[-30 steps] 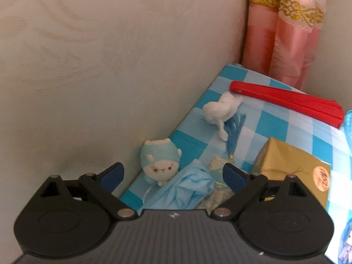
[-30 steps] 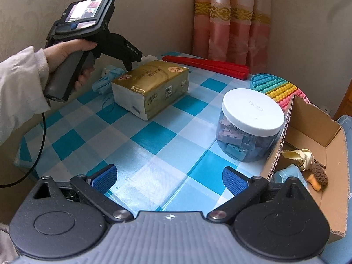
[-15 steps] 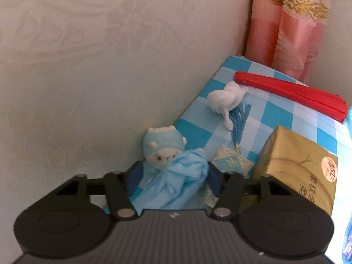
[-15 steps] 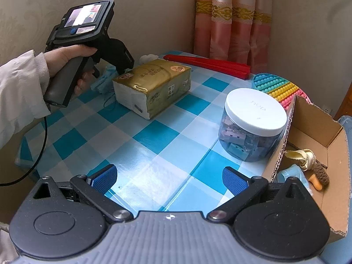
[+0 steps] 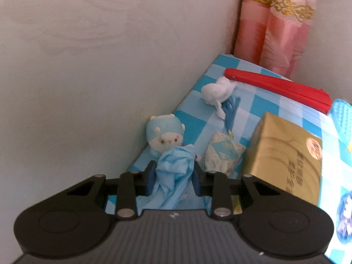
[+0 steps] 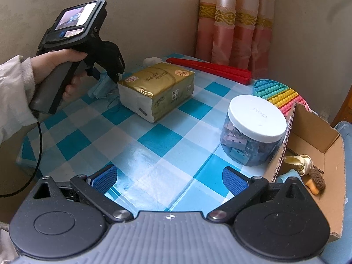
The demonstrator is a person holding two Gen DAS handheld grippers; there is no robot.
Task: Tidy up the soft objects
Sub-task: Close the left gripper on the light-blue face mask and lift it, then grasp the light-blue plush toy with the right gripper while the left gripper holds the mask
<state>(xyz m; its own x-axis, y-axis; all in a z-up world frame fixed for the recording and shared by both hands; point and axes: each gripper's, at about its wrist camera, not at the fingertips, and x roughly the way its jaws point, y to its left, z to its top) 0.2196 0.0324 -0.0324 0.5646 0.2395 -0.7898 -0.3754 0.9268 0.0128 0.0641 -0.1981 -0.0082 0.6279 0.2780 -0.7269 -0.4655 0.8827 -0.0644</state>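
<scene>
My left gripper point(image 5: 172, 179) is clamped on the blue cloth point(image 5: 173, 171) at lower centre of the left wrist view; its jaws have just been closing, having stood wide a second ago. The cloth's long axis runs away from me toward the plush point(image 5: 164, 135) just beyond. My right gripper point(image 6: 169, 179) stands apart, empty, well off beside the cardboard box point(image 6: 316, 140).

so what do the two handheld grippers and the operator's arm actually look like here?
Both grippers, left gripper and right gripper, share one build: a ribbed grey body, black linkage arms with silver pivot pins, round black side housings and blue ribbed finger pads. From the right wrist view, the left unit has a grey pistol handle, a small lit screen on top and a black cable hanging down. The sleeve is off-white.
</scene>
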